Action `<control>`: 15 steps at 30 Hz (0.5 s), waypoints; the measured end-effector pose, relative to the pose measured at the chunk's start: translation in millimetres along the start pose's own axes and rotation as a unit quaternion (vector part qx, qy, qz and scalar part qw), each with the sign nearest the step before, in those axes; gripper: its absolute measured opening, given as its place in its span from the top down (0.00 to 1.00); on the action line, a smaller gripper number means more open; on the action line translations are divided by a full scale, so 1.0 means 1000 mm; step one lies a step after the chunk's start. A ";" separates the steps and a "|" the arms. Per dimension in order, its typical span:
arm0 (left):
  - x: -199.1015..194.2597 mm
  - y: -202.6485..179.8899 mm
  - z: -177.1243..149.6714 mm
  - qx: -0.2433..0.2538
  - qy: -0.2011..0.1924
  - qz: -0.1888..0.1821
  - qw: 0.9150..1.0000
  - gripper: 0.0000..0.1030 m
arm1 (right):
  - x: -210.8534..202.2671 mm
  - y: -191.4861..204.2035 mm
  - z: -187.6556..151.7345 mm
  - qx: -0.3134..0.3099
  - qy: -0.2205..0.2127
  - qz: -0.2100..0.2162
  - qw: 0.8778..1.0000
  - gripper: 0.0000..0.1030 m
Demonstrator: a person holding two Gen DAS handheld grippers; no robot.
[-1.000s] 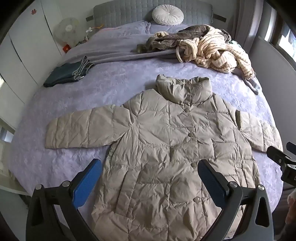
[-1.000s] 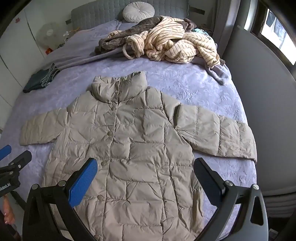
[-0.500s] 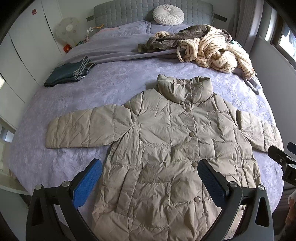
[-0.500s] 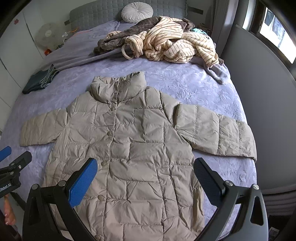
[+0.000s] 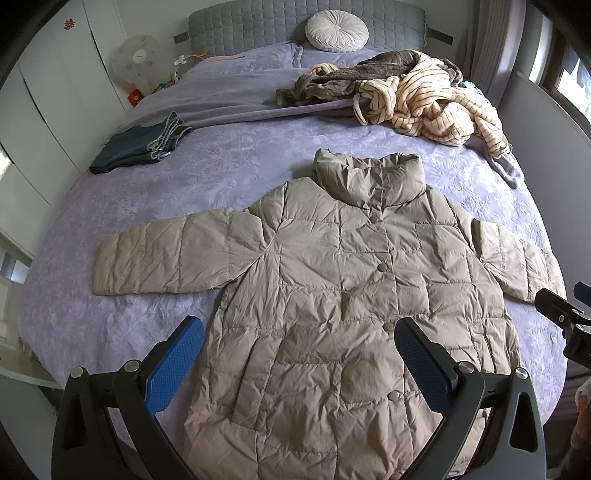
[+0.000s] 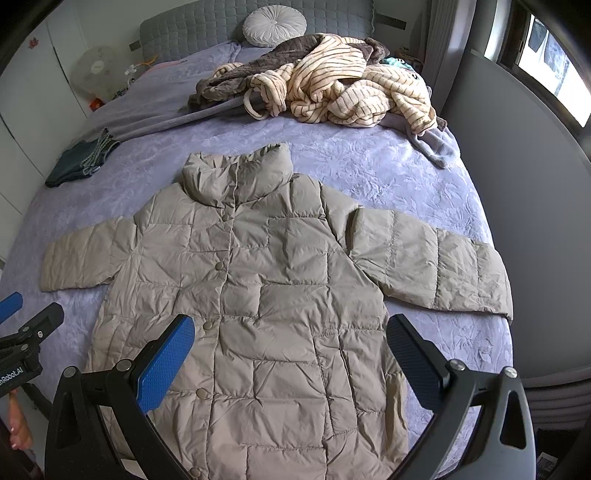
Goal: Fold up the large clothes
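A beige quilted puffer coat [image 5: 332, 280] [image 6: 266, 280] lies flat and buttoned on the purple bed, collar toward the headboard, both sleeves spread sideways. My left gripper [image 5: 299, 362] hovers open above the coat's lower half, blue pads wide apart, holding nothing. My right gripper [image 6: 291, 358] is likewise open above the lower part of the coat, empty. The right gripper's tip shows at the right edge of the left wrist view [image 5: 561, 314]; the left gripper's tip shows at the left edge of the right wrist view [image 6: 26, 332].
A heap of striped cream and brown garments [image 5: 413, 96] [image 6: 332, 88] lies near the headboard. Folded dark jeans [image 5: 140, 147] [image 6: 81, 162] sit at the bed's left side. A round white cushion [image 5: 336, 29] leans on the grey headboard. A wall [image 6: 535, 221] runs close along the bed's right.
Both views have shifted only slightly, drifting a little. The coat lies as before and both grippers stay open.
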State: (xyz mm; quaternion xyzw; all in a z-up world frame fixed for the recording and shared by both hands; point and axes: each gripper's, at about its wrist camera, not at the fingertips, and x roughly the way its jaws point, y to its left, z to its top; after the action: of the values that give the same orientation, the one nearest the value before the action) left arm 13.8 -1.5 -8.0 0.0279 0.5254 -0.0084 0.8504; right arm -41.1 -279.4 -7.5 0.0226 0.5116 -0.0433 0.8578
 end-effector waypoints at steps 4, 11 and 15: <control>-0.001 0.000 0.000 0.000 0.000 0.000 1.000 0.00 | 0.000 0.000 0.000 0.000 0.001 0.000 1.000 0.00; -0.001 0.000 0.000 0.000 0.000 0.000 1.000 0.00 | 0.000 0.000 0.000 0.000 0.000 0.000 1.000 0.00; -0.001 0.000 0.000 0.000 0.000 0.000 1.000 0.00 | 0.000 0.000 0.000 0.001 0.000 0.000 1.000 0.00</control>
State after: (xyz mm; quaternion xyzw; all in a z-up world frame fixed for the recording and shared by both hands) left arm 13.5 -2.0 -7.0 0.0280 0.5254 -0.0084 0.8504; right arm -41.1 -279.4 -7.1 0.0232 0.5117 -0.0439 0.8578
